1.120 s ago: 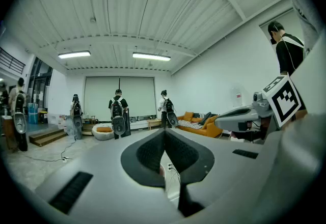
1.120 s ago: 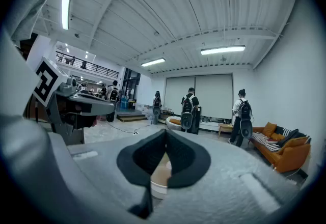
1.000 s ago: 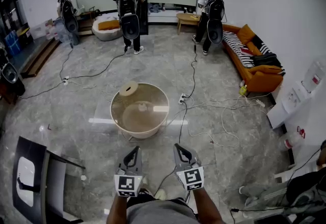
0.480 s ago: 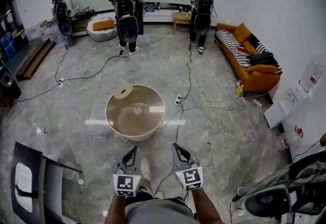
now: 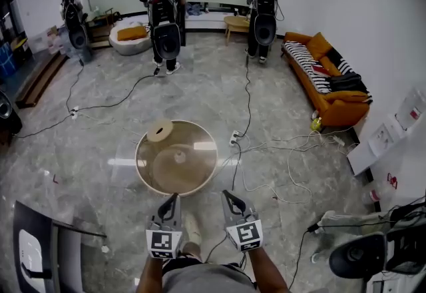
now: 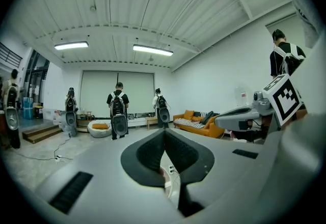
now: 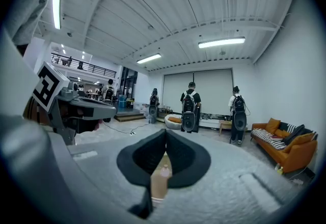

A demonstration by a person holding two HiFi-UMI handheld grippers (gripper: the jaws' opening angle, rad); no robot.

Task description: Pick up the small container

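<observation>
While neither tool has reached the table, left gripper (image 5: 173,200): jaws pressed together with nothing between them, held low in front of the body.
Right gripper (image 5: 228,197): jaws likewise closed and empty, just beside the left one, pointing at the table.
Round table (image 5: 142,175): stands on the floor just beyond both tips; its top looks like tinted glass.
Small container (image 5: 178,156): sits alone near the middle of the tabletop, upright as far as can be told, well apart from both grippers; too small here to make out a lid or its exact shape.
Tan disc (image 5: 160,130): lies on the far left rim of the table, apart from the container.
Handling, as a judgement: probably light and rigid, so little squeeze is needed; on a smooth top it may slide or tip if nudged from one side.
Where to grip, as a judgement: across the body at mid-height, one pad on each side, after the jaws are opened.
Cables (image 5: 266,152): trail over the floor to the table's right.
People (image 5: 162,12): three stand at the far wall, backs turned.
Sofa (image 5: 326,78): orange, along the right wall.
</observation>
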